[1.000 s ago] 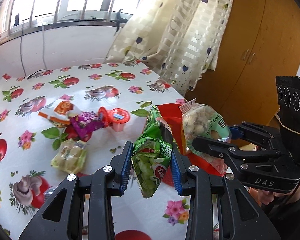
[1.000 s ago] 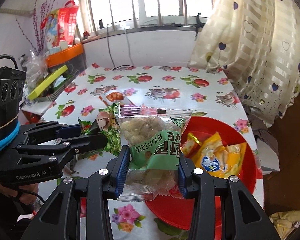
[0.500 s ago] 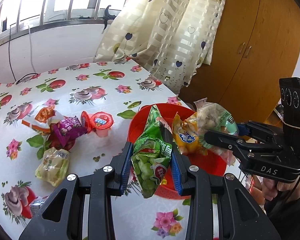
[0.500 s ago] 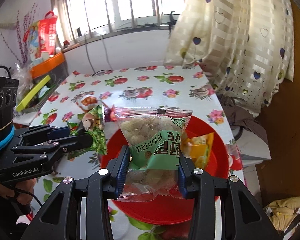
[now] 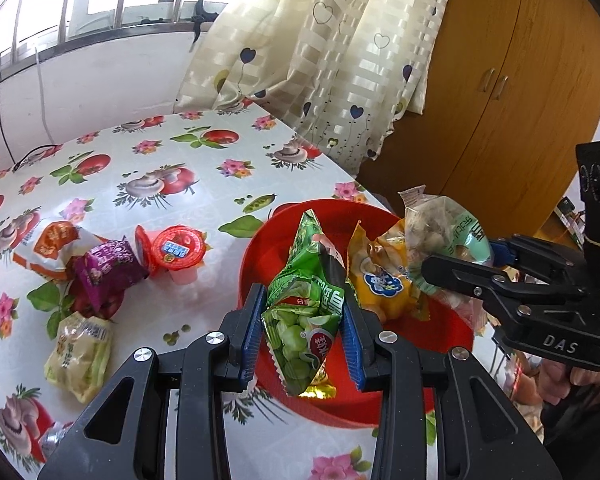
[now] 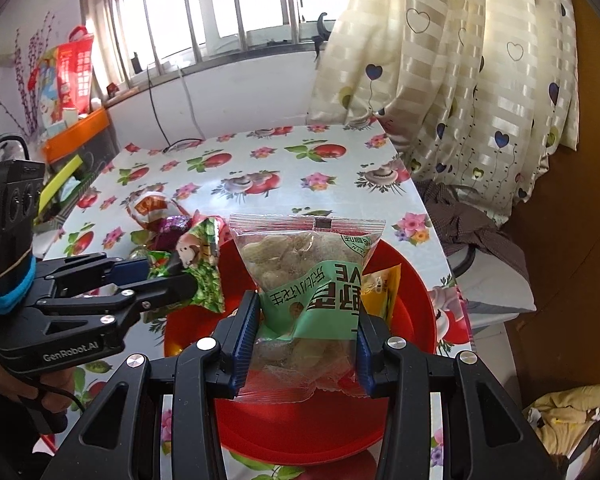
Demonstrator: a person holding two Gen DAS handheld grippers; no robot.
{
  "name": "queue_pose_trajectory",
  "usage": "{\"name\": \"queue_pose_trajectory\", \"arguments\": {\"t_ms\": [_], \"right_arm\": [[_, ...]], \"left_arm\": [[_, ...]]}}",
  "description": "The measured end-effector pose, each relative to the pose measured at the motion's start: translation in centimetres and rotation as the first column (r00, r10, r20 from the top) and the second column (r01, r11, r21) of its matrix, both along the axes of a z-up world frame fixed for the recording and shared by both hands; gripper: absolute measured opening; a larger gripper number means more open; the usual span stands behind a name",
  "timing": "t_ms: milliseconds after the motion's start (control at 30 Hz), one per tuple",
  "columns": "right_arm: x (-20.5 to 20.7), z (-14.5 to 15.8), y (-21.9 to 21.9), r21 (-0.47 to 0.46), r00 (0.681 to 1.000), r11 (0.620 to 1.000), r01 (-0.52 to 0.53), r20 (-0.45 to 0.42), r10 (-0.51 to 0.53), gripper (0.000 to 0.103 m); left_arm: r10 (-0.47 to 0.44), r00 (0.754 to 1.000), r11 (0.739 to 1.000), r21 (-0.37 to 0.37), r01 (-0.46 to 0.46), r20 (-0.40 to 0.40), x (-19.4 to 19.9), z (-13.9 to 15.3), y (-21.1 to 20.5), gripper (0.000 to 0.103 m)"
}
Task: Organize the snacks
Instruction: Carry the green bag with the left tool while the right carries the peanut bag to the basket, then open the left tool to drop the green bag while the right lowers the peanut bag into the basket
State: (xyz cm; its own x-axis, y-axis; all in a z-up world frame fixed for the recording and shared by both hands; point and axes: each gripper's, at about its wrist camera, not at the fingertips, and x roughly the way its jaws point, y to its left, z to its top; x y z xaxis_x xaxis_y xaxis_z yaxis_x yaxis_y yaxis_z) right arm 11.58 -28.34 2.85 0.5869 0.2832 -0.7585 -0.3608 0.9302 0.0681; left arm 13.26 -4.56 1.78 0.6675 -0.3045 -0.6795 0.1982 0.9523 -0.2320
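Note:
My left gripper point(image 5: 302, 334) is shut on a green pea snack bag point(image 5: 306, 308) and holds it above the near left rim of the red bowl point(image 5: 278, 236). My right gripper point(image 6: 305, 340) is shut on a clear peanut bag with a mint label point(image 6: 308, 280), held over the red bowl point(image 6: 416, 296). A yellow snack pack point(image 5: 380, 280) lies in the bowl. In the right wrist view the left gripper point(image 6: 180, 276) holds the green bag point(image 6: 204, 268) at the bowl's left edge.
On the flowered tablecloth point(image 5: 204, 148) left of the bowl lie a red jelly cup point(image 5: 178, 250), a purple pack point(image 5: 108, 270), an orange-white pack point(image 5: 54, 240) and a pale yellow-green pack point(image 5: 80, 354). The curtain point(image 5: 340, 60) and a wooden cupboard point(image 5: 520, 100) stand to the right.
Both grippers have moved right with their bags, from beside the bowl to over it. The loose snacks have slid left in the left wrist view.

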Motion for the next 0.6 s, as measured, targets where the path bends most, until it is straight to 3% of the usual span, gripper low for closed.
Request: {"name": "queue_pose_trajectory", "arguments": {"t_ms": [300, 600], "right_arm": [[1.2, -0.3, 0.2, -0.011, 1.0, 1.0, -0.005, -0.008, 0.005, 0.039], [2.9, -1.0, 0.9, -0.033, 1.0, 0.999, -0.014, -0.02, 0.014, 0.039]], "left_arm": [[-0.006, 1.0, 1.0, 0.017, 0.006, -0.022, 1.9, -1.7, -0.6, 0.037], [-0.001, 1.0, 0.999, -0.038, 0.0, -0.015, 2.4, -1.8, 0.2, 0.037]]}}
